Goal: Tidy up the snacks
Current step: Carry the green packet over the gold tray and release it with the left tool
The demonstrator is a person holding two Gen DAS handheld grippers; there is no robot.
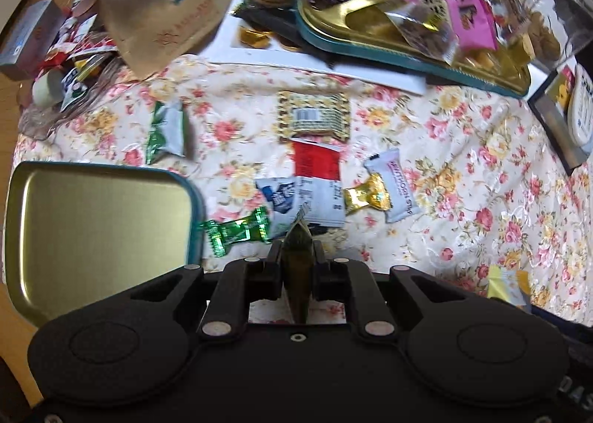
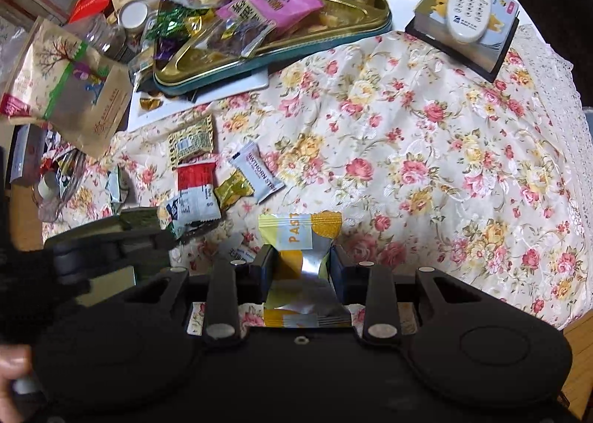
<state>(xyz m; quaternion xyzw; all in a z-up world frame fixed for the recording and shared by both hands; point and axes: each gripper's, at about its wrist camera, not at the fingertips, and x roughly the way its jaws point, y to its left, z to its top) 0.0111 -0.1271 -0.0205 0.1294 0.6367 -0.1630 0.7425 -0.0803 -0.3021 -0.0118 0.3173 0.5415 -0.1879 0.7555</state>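
Observation:
My left gripper [image 1: 296, 252] is shut on a dark olive-green snack packet [image 1: 296, 267], held edge-on above the floral cloth, just right of an empty gold tin tray [image 1: 96, 222]. My right gripper [image 2: 302, 256] is shut on a yellow-and-white pastry packet [image 2: 296, 234]. Several loose snacks lie on the cloth: a green candy [image 1: 237, 232], a red-and-white packet [image 1: 317, 182], a gold candy [image 1: 367, 195], a white packet [image 1: 394, 187], a yellow patterned packet [image 1: 315, 115] and a green-white packet [image 1: 166, 132]. The left gripper [image 2: 111, 241] shows at the left in the right wrist view.
A second gold tray [image 1: 407, 52] piled with snacks stands at the back, also in the right wrist view [image 2: 281, 45]. A brown paper bag [image 1: 163, 7] lies back left. A remote control [image 2: 470, 0] rests on a box [image 2: 463, 37] at back right. A glass jar [image 1: 545, 4] is far right.

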